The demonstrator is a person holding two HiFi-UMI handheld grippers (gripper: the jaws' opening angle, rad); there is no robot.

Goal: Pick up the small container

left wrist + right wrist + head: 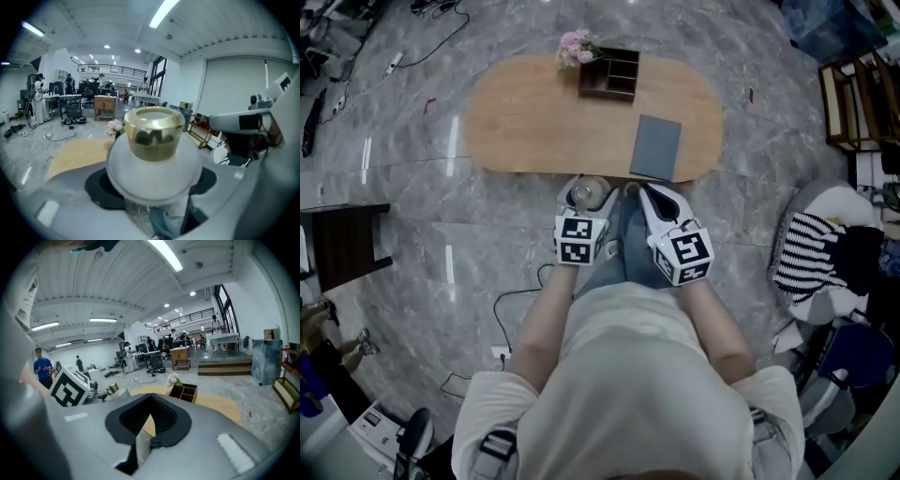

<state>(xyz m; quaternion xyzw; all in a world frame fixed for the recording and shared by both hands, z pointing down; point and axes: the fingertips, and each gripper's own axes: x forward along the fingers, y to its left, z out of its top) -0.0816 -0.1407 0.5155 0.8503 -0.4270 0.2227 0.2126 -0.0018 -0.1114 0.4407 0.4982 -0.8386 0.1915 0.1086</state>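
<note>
The surface (534,122) is matt pale wood; the box (609,75) on it is darker wood, and the floor (412,244) around it is polished, glossy grey stone. The small container (154,173) has a smooth matt white body and a shiny gold lid (153,133) (metal, by its look).

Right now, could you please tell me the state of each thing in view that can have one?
Small container: upright, gold cap on, held clear of the table.
Left gripper: shut on the small container.
Right gripper: shut, nothing between its jaws.
Wooden organizer: upright on the table, visible compartments empty.
Grey pad: lying flat on the table.
</note>
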